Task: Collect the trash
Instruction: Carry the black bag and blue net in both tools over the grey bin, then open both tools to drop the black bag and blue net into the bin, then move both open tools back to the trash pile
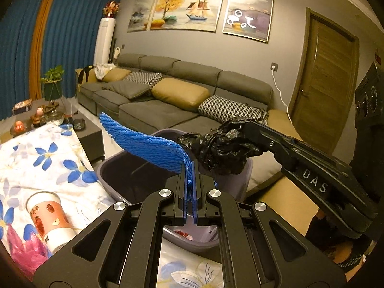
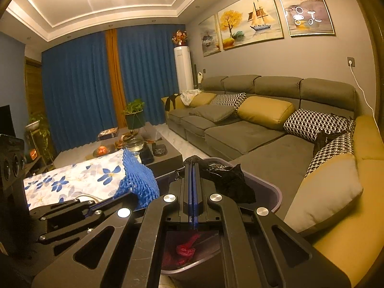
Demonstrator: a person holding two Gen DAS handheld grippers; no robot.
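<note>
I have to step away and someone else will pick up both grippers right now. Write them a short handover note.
Left gripper: shut on the blue foam net, held above the purple bin.
Right gripper: shut on the crumpled black plastic bag, also over the bin.
Done: red trash already lies in the bin.
Left: release both pieces into the bin, then collect the paper cup lying on the floral cloth, and probably the pink plastic beside it.

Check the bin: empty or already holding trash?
Not empty: red crumpled trash lies at the bottom of the purple bin. How full, cannot tell.
</note>
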